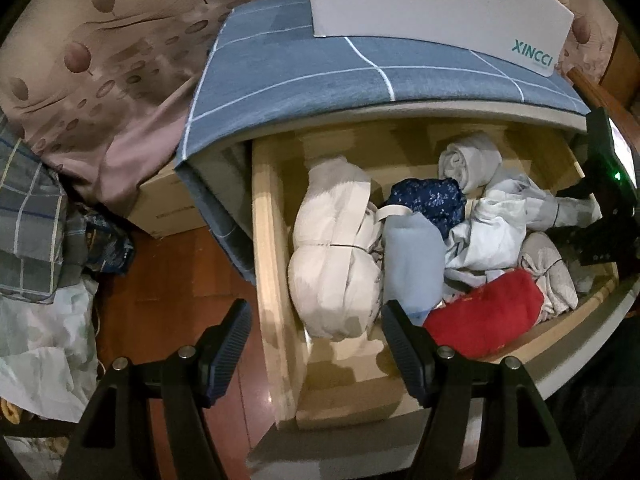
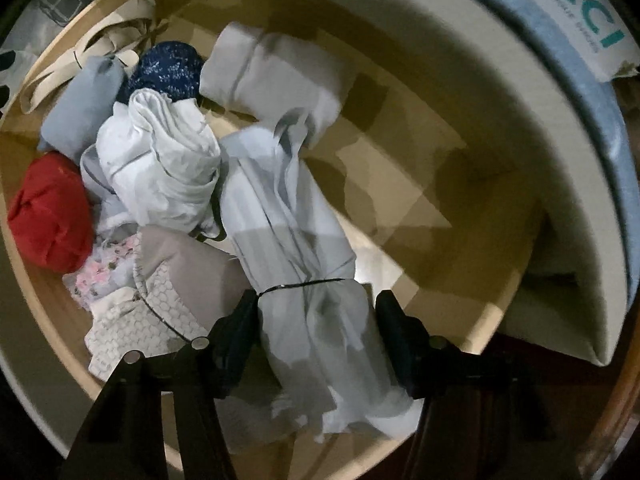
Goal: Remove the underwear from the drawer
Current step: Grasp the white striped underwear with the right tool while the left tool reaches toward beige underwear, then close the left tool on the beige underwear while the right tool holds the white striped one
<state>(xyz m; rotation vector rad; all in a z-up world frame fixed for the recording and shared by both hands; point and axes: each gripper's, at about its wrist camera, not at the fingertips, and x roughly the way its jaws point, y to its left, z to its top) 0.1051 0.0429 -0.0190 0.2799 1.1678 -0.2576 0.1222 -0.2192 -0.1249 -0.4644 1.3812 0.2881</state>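
Observation:
The wooden drawer (image 1: 266, 216) stands pulled out and holds several rolled and bunched garments: a cream bra (image 1: 334, 252), a light blue roll (image 1: 412, 264), a navy patterned piece (image 1: 430, 200), a red bundle (image 1: 484, 316) and pale grey underwear (image 1: 516, 208). My left gripper (image 1: 316, 344) is open and empty above the drawer's front left corner. In the right wrist view my right gripper (image 2: 316, 332) is wide open inside the drawer, its fingers on either side of a long pale grey rolled garment (image 2: 288, 216). The right gripper body (image 1: 600, 216) shows at the drawer's right side.
A blue checked cloth (image 1: 320, 80) covers the cabinet top, with a white XINCCI box (image 1: 440, 0) on it. A floral bedspread (image 1: 100, 60) and piled clothes (image 1: 36, 216) lie to the left over the red-brown floor (image 1: 168, 280). A cardboard box (image 1: 168, 208) stands beside the cabinet.

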